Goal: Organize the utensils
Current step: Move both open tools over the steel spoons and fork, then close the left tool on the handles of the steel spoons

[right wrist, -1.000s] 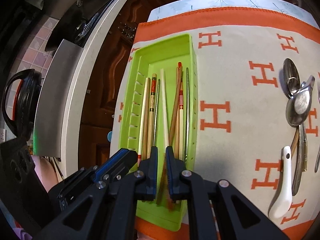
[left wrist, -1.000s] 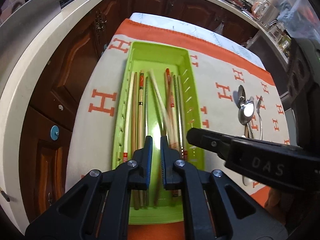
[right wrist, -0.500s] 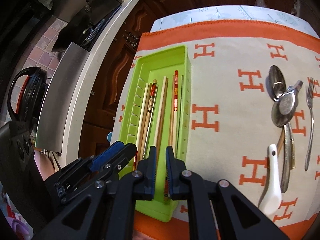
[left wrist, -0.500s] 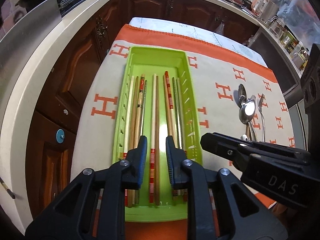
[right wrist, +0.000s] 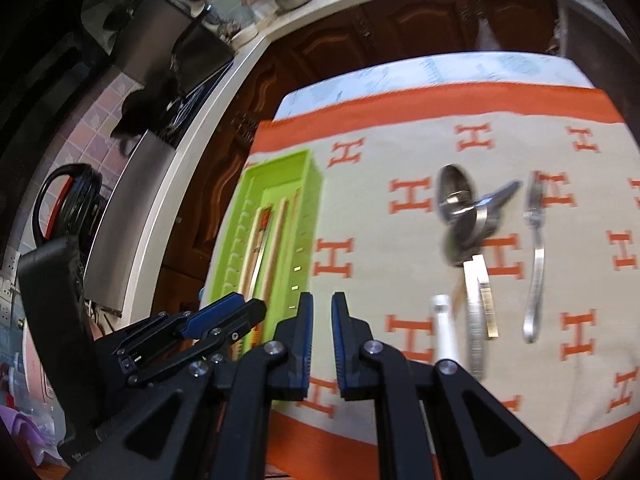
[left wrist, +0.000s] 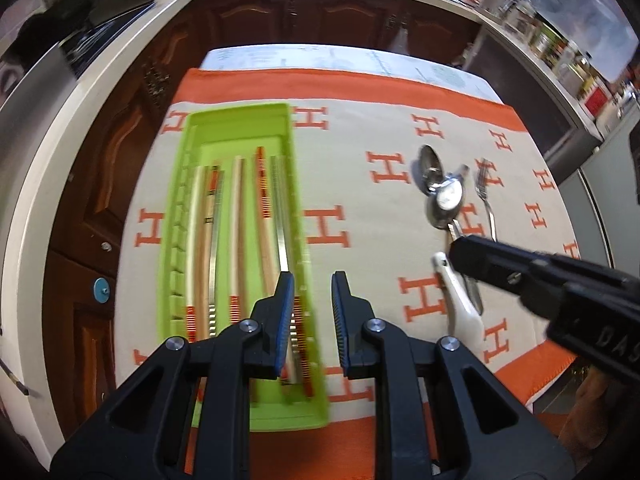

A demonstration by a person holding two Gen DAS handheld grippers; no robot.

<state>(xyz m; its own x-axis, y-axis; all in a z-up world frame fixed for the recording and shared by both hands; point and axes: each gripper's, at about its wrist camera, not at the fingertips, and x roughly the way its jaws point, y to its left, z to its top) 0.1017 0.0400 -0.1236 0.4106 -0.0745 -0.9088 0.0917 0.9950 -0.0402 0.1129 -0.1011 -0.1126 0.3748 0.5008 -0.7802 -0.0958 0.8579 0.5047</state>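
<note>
Nearest my own hands, item one: my left gripper (left wrist: 311, 284), jaws apart with a clear gap and nothing between them, hovering over the right-hand wall of the green tray (left wrist: 236, 120). Item two: my right gripper (right wrist: 322, 304), jaws close together but with a narrow slit of cloth showing through, nothing clamped; it hangs over bare cloth between the tray and the loose cutlery.

Item three, just beyond the left gripper: chopsticks (left wrist: 236, 220), several pairs, pale wood, red-banded and metal, all lying lengthwise inside the green tray and roughly parallel. I judge this part of the sorting done, or nearly so.

Item four, to the right and well apart from the tray, lying on the orange-and-cream H-patterned cloth (left wrist: 352, 184):
- one white ceramic spoon (right wrist: 444, 328), nearest me, handle pointing away;
- a heap of metal spoons (right wrist: 460, 208), bowls overlapping, handles running toward me; how many I cannot tell, the heap is blurred;
- one fork (right wrist: 536, 256), by itself at the far right, tines away.

None of these is in any container. No second tray or holder for them shows in either view, so where they belong I cannot say.

Farthest: dark wooden cabinets (left wrist: 340, 16) and a pale counter edge behind the table.

Standing, as I judge it: chopsticks sorted; spoons and fork untouched, the larger share of the work left.
</note>
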